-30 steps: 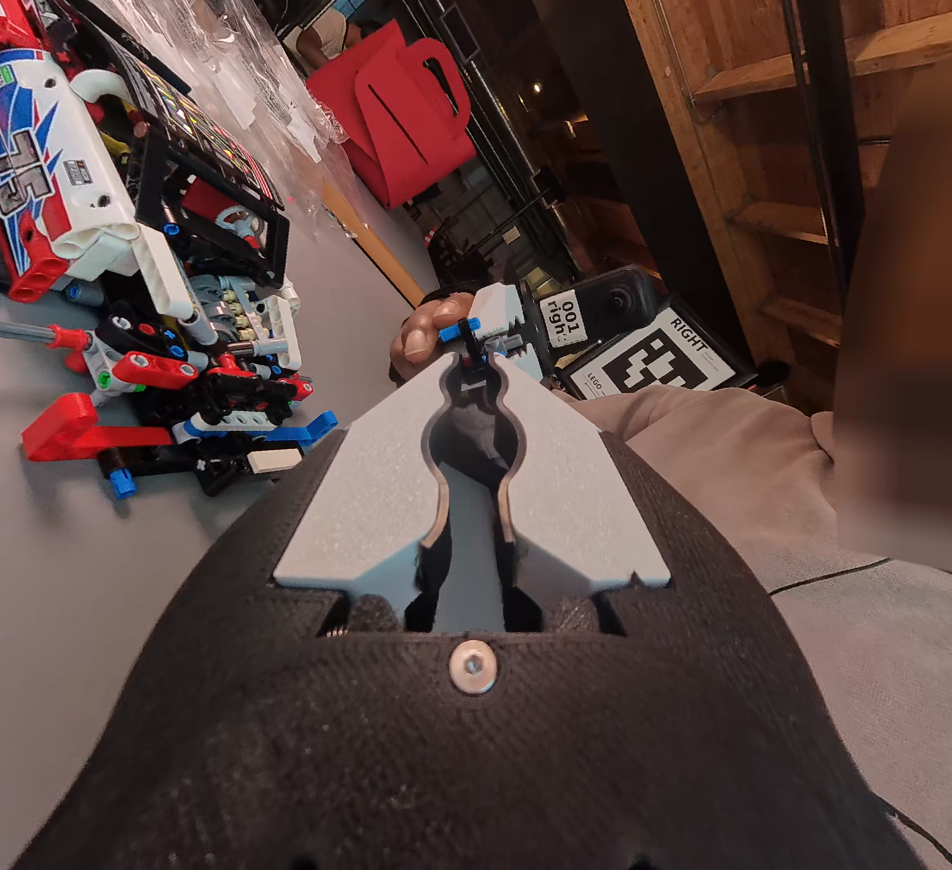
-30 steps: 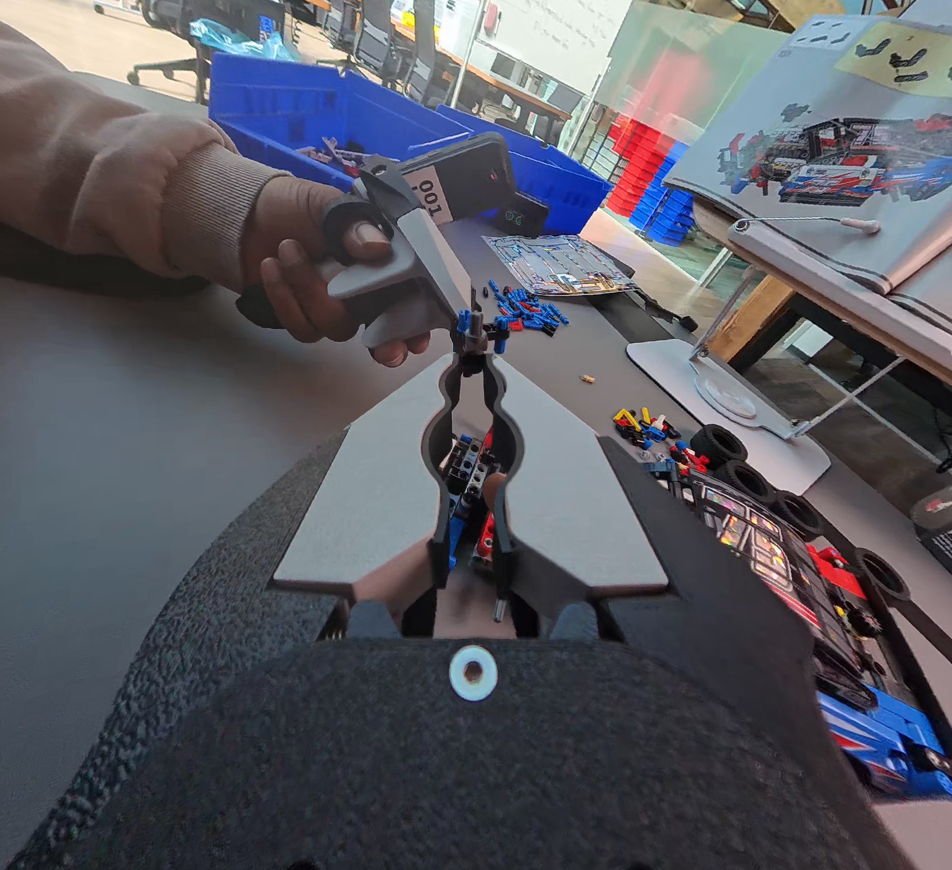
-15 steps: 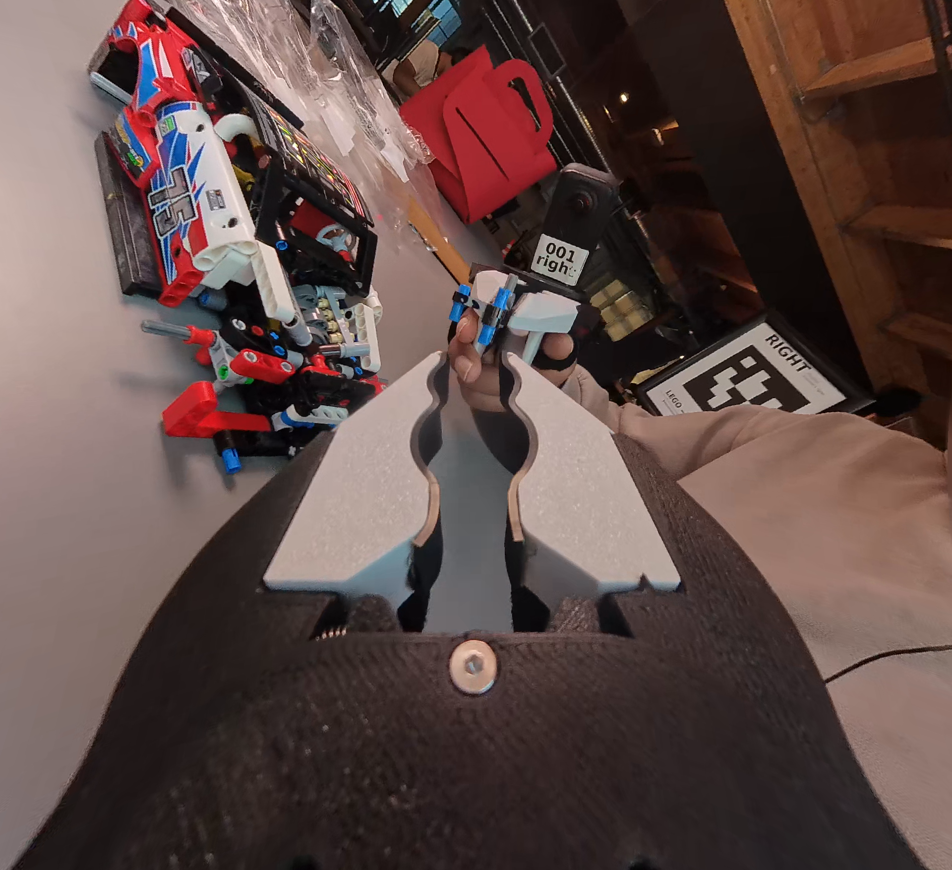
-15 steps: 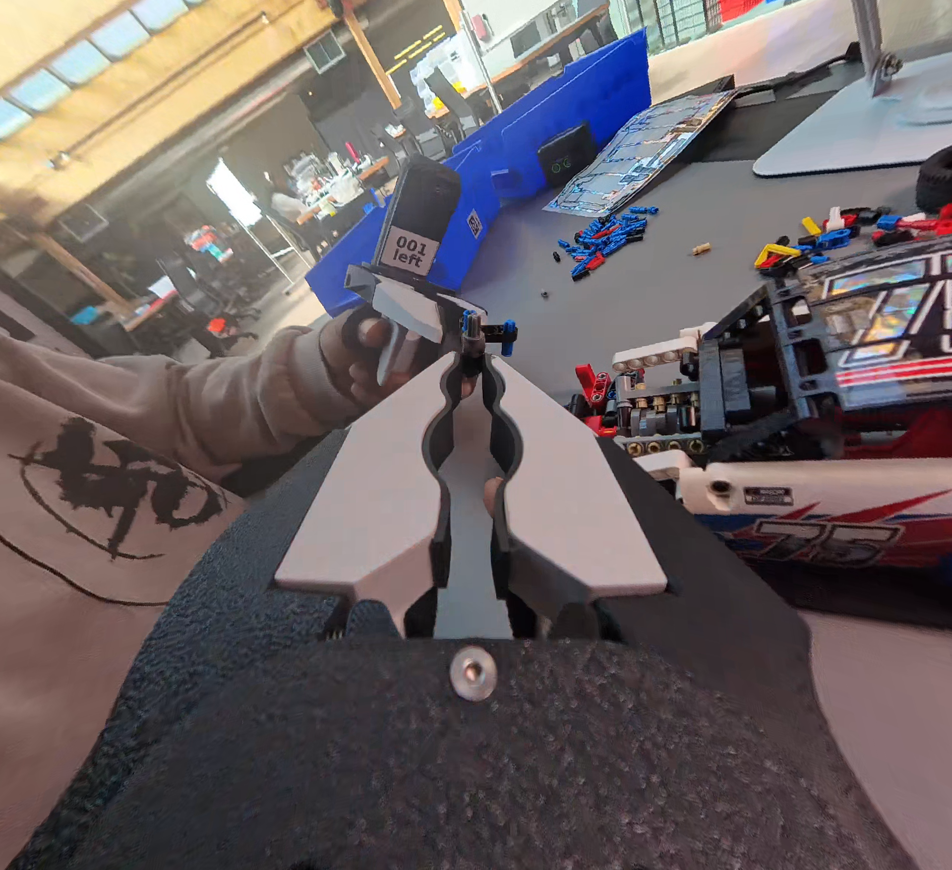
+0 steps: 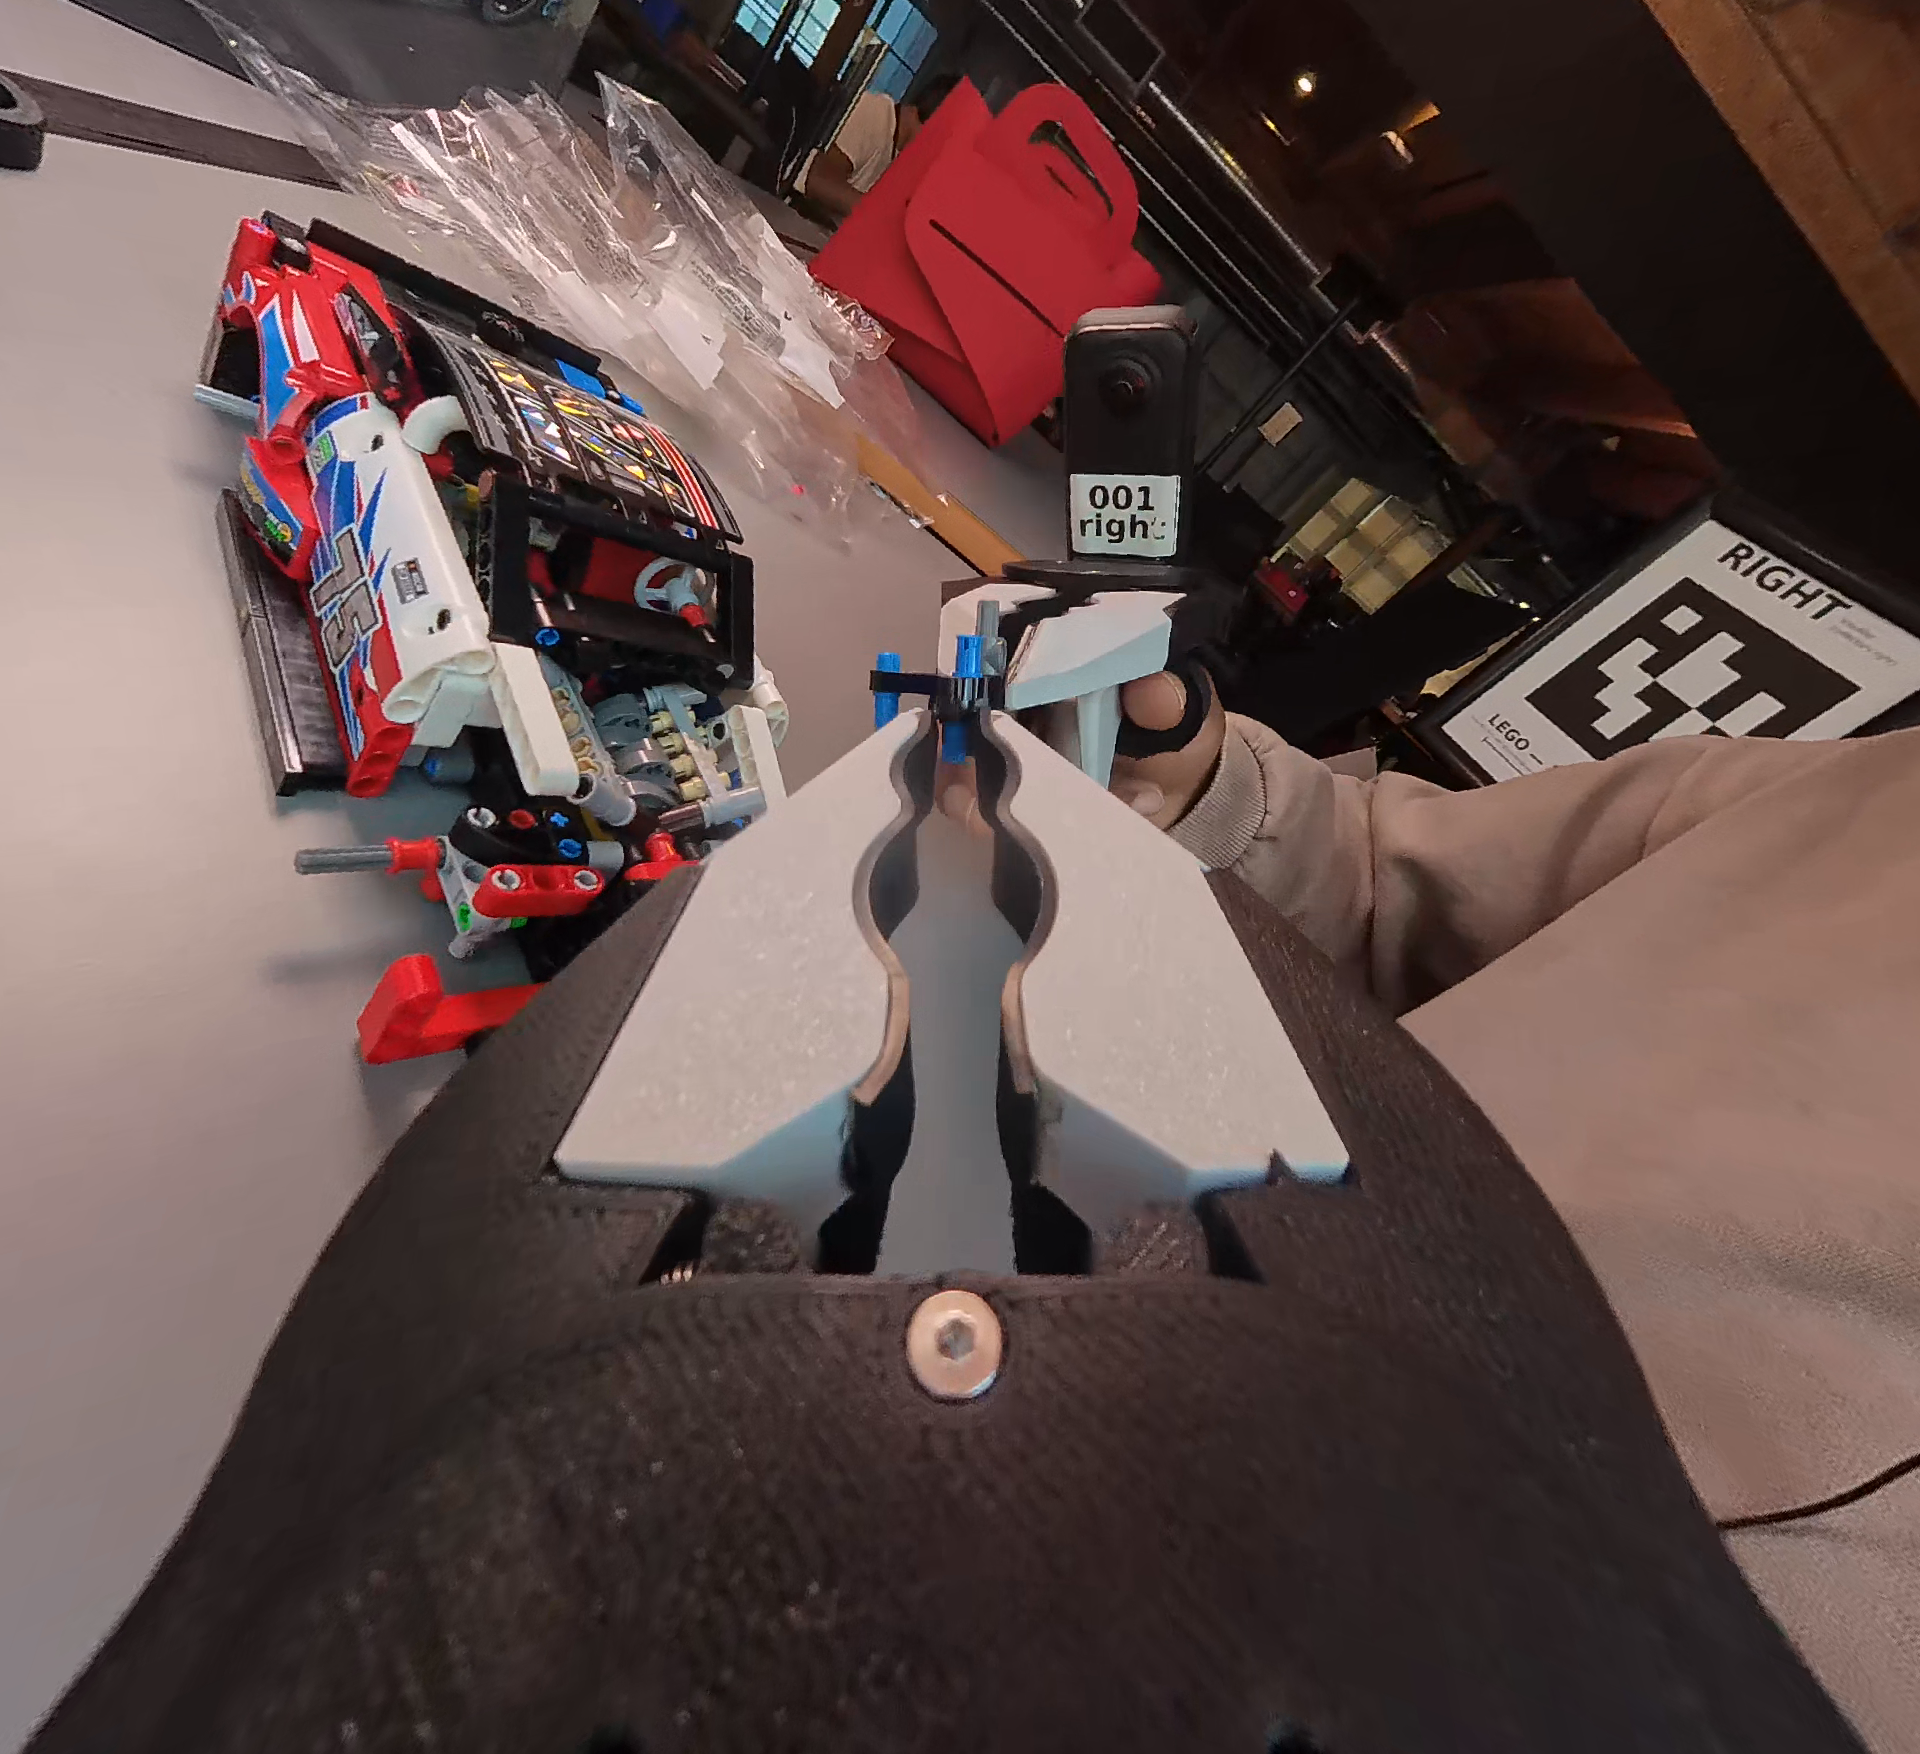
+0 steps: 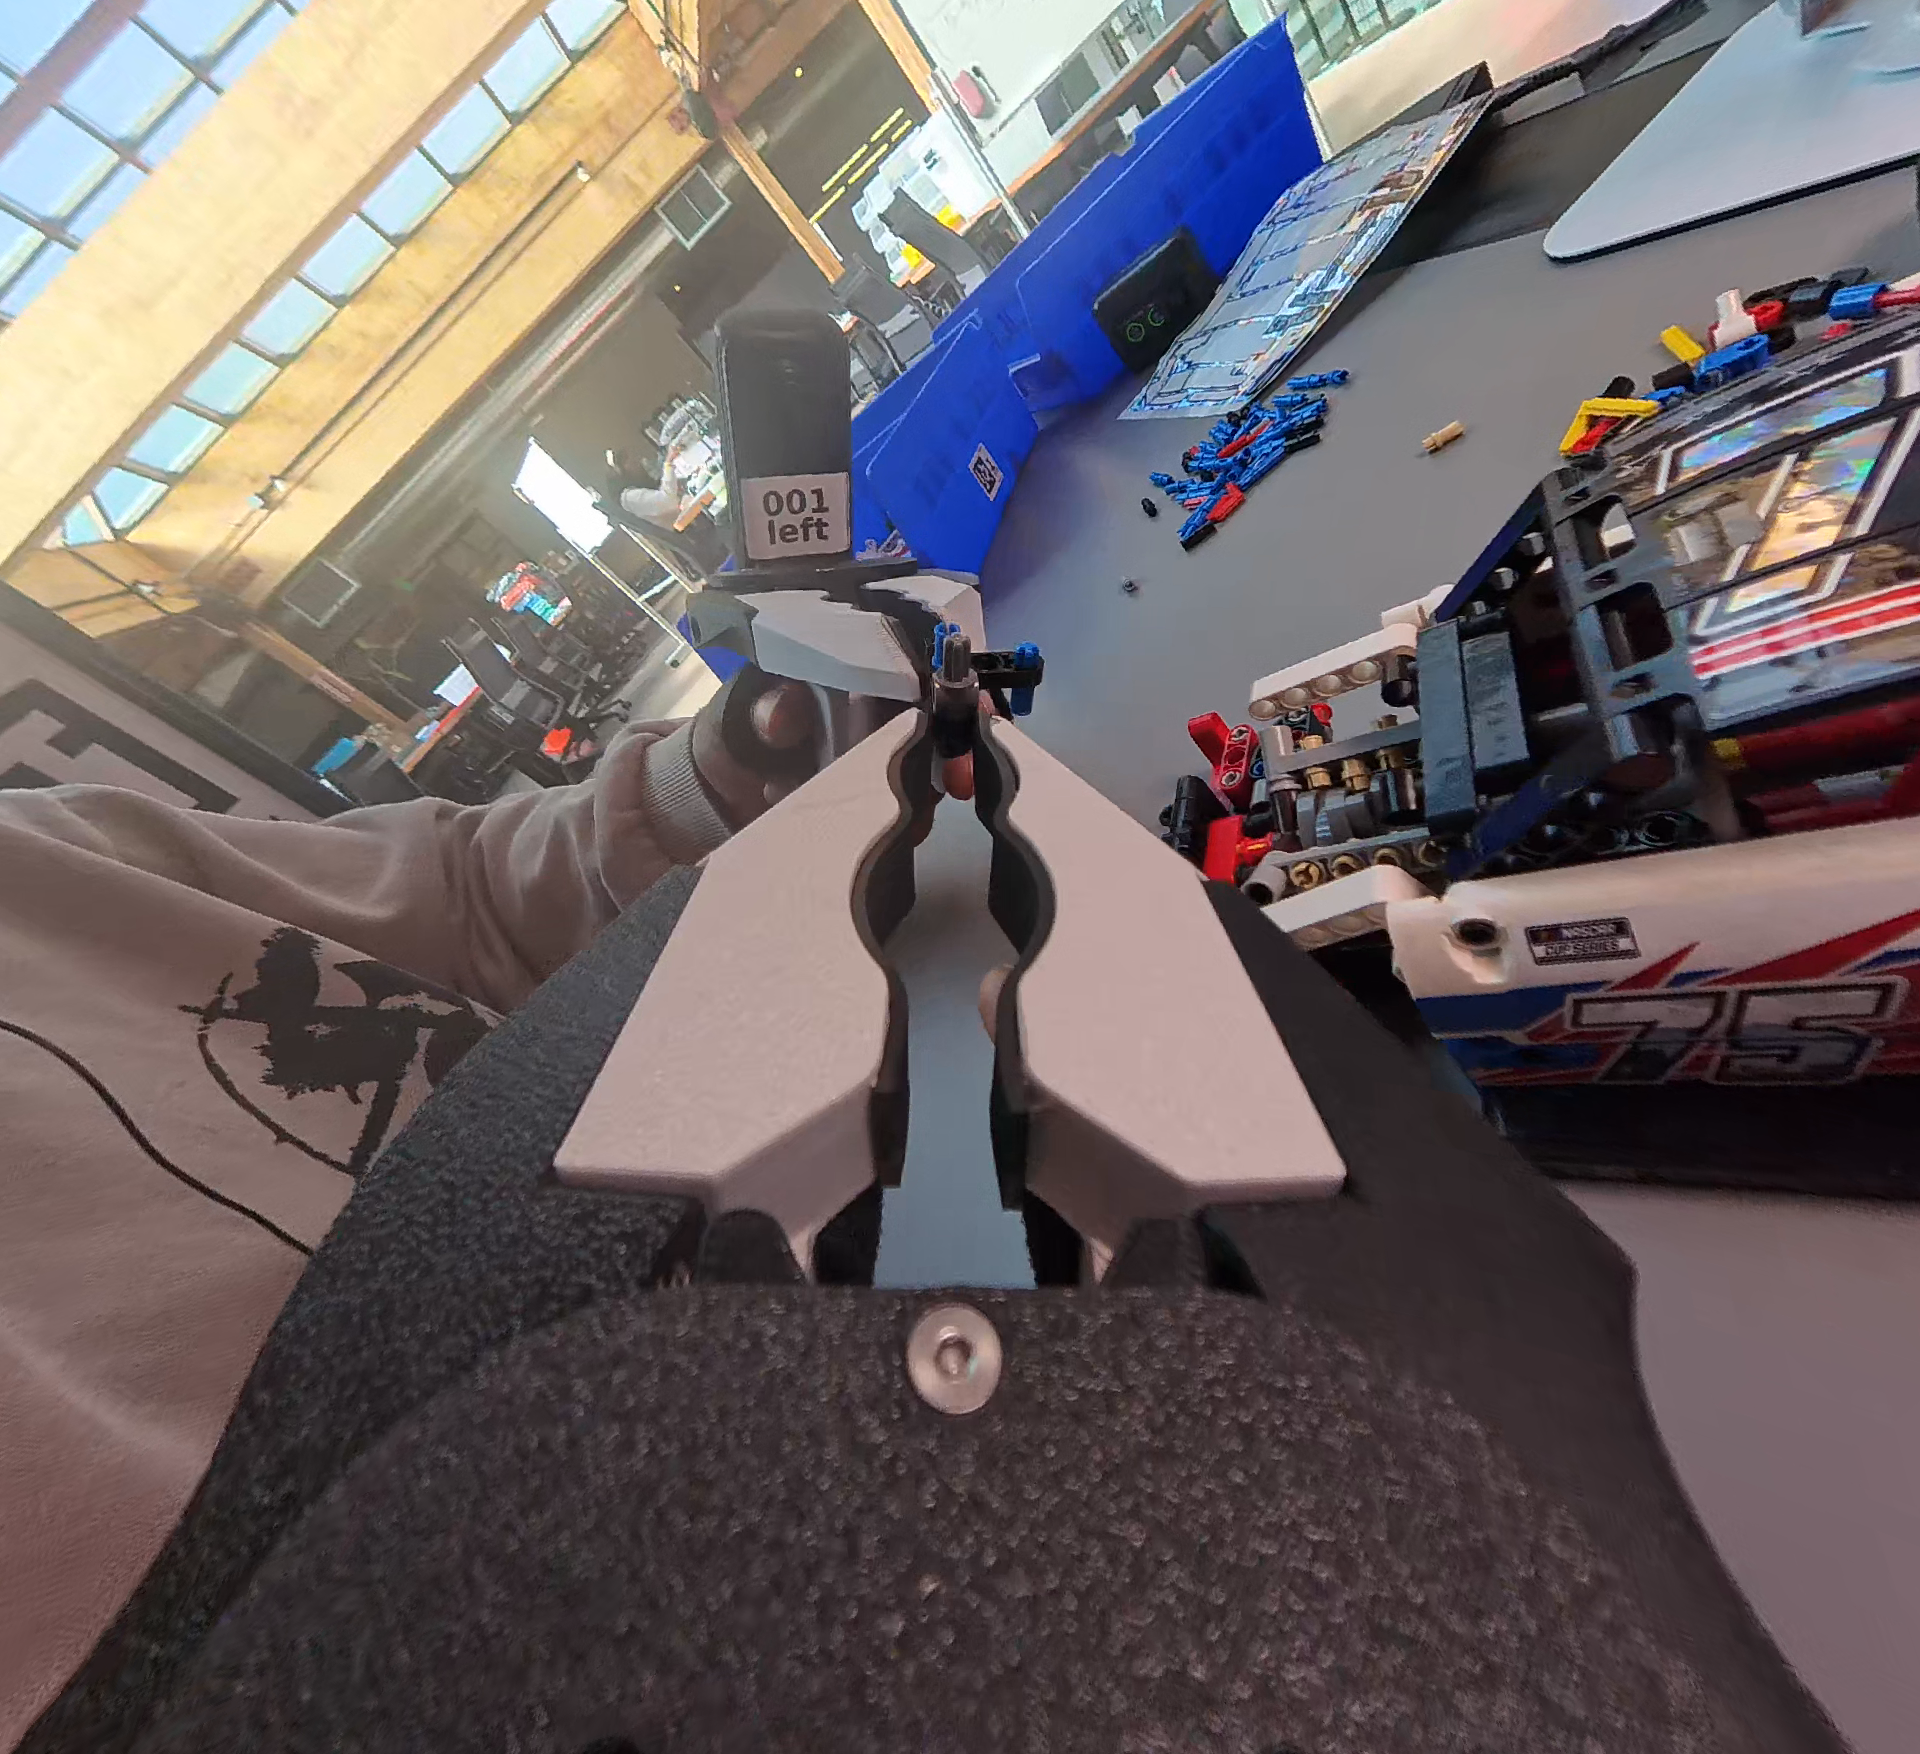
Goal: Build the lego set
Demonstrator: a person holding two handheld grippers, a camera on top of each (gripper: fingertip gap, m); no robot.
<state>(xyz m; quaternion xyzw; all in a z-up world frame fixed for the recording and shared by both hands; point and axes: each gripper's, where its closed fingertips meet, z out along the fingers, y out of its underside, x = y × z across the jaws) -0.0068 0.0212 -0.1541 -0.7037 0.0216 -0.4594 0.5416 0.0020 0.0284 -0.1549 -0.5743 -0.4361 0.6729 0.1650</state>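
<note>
Between the tips of the left gripper [image 5: 954, 736] and the right gripper [image 6: 951, 736], a small black-and-blue lego piece [image 5: 951, 688] is pinched from opposite sides — both finger pairs narrowed onto it, above the grey table [image 5: 125, 1029]. Beyond lies the part-built lego car [image 5: 436, 551].

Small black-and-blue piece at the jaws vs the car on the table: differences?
Size: the piece is a few parts; the car is a big build. Pose: the piece is in the air, gripped by left gripper and right gripper; the car lies on the table. Both carry blue pins.
</note>
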